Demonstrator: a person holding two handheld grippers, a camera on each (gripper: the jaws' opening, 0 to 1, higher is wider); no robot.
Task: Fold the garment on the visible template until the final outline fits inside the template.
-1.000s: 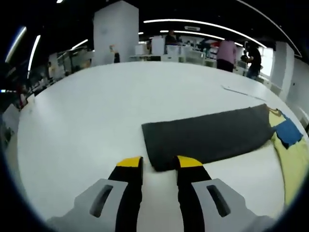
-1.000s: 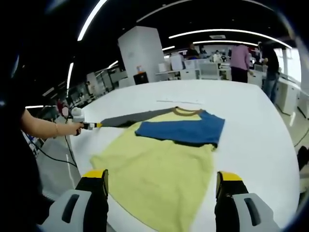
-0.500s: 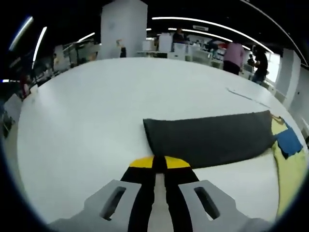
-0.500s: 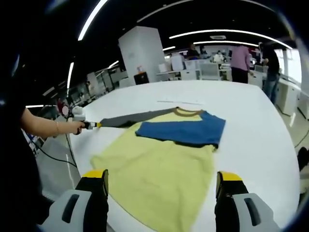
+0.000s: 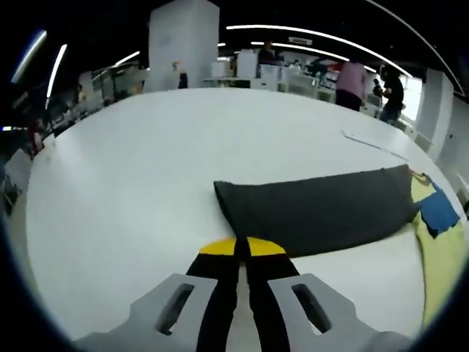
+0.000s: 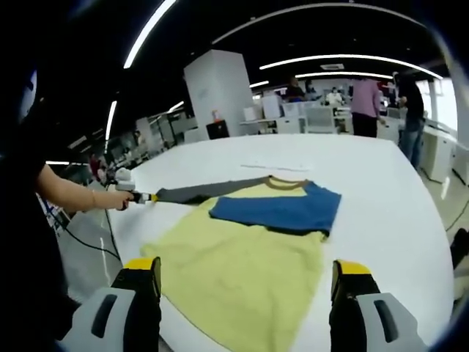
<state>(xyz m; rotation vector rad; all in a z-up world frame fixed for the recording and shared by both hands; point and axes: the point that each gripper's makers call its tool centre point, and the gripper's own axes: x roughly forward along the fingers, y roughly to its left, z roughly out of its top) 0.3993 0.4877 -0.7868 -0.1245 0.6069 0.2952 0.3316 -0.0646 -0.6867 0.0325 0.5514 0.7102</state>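
Two claws are mine: my left claw [image 5: 236, 247] is pinched shut on the end of the grey sleeve [image 5: 315, 209], my right claw [image 6: 248, 275] gapes wide over the soft, floppy yellow shirt [image 6: 242, 271] lying flat on the white surface [image 5: 132, 169], so I would grab its edges.

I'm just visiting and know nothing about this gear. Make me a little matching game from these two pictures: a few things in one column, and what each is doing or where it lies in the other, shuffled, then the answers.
Things:
1. left gripper
2. right gripper
3. grey sleeve
4. blue sleeve

States:
A. folded across the yellow body of the shirt
B. jaws wide apart, holding nothing
C. stretched out flat on the white table, away from the shirt body
D. jaws closed at the cuff end of a sleeve

Pairs: 1-D, 2-B, 3-C, 4-A
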